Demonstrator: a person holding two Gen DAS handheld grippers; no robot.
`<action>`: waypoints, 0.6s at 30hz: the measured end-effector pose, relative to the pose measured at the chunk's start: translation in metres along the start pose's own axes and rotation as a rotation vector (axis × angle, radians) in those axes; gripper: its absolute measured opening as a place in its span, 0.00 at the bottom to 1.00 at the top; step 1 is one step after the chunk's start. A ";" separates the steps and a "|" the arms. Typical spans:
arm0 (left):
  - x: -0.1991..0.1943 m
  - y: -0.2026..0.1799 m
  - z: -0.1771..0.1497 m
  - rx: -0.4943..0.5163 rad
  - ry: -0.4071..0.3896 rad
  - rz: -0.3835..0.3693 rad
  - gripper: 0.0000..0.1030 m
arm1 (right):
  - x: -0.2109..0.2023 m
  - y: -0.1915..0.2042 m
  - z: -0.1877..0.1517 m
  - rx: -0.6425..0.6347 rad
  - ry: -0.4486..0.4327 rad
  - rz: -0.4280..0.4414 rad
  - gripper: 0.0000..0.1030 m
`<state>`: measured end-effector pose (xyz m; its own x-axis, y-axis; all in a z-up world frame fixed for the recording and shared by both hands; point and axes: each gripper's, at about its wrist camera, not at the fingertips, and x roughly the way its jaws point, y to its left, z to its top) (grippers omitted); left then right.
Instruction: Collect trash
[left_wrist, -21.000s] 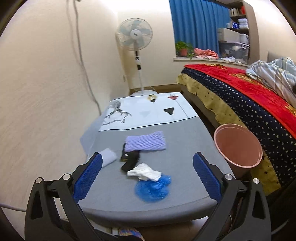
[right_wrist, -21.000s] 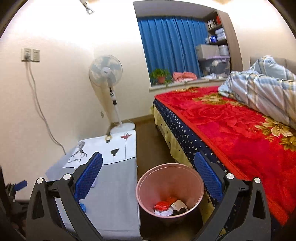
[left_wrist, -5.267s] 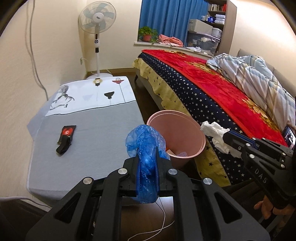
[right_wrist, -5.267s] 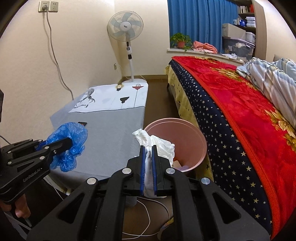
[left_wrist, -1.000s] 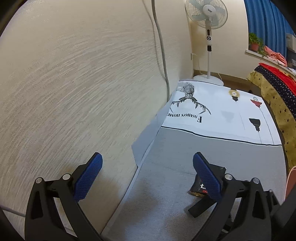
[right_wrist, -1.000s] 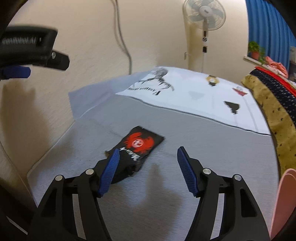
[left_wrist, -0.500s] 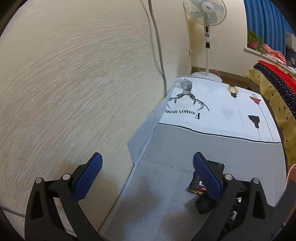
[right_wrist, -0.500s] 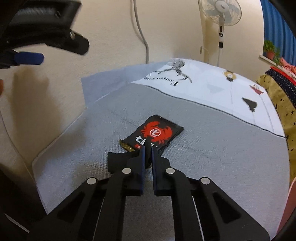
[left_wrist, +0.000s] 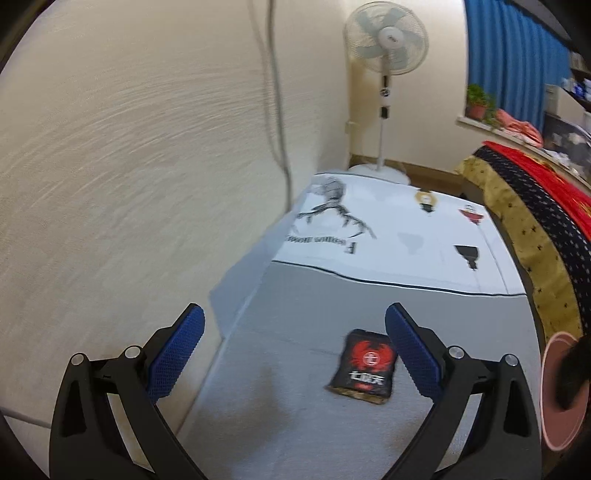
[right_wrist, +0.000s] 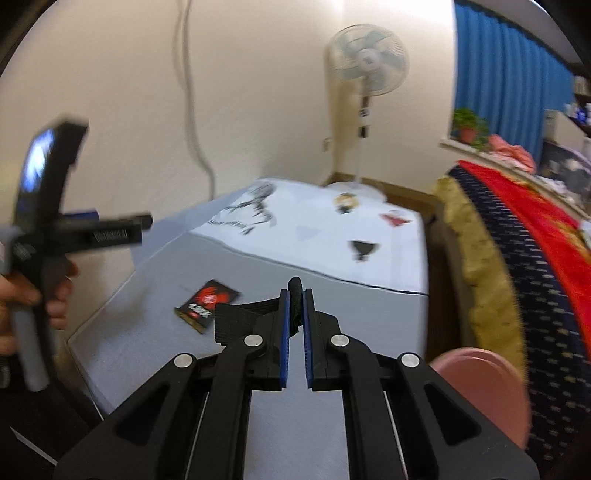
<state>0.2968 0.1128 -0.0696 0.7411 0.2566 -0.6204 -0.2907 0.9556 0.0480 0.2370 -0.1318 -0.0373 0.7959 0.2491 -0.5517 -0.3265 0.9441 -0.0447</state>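
Note:
A black snack packet (left_wrist: 364, 365) with a red crab logo lies flat on the grey table cover (left_wrist: 295, 417). My left gripper (left_wrist: 295, 350) hovers open above the cover, with the packet just inside its right finger. In the right wrist view my right gripper (right_wrist: 294, 306) is shut on a black strip (right_wrist: 236, 321), which hangs in the air above the cover. The packet (right_wrist: 207, 302) stays on the table below and to the left. A hand holds the left gripper (right_wrist: 118, 221) at the left edge.
A pink bin (right_wrist: 480, 387) stands off the table's right side, also at the right edge as bin (left_wrist: 557, 391). The bed (right_wrist: 517, 240) with its red and starred cover runs along the right. A wall (left_wrist: 110, 166) borders the table's left; a fan (left_wrist: 386, 40) stands behind.
The right gripper shut on the black strip beside the packet, then rose and pulled back with it. The packet stayed on the table. The left gripper has hardly moved.

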 end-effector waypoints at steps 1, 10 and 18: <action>0.000 -0.004 -0.002 0.010 -0.007 -0.007 0.92 | -0.014 -0.010 0.000 0.012 -0.003 -0.023 0.07; 0.043 -0.038 -0.032 -0.023 0.057 -0.138 0.92 | -0.068 -0.082 -0.033 0.222 -0.026 -0.106 0.08; 0.091 -0.069 -0.062 0.102 0.119 -0.159 0.92 | -0.066 -0.125 -0.039 0.337 -0.033 -0.138 0.08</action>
<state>0.3471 0.0609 -0.1784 0.6942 0.0880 -0.7144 -0.1087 0.9939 0.0168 0.2049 -0.2749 -0.0277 0.8384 0.1158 -0.5326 -0.0327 0.9861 0.1628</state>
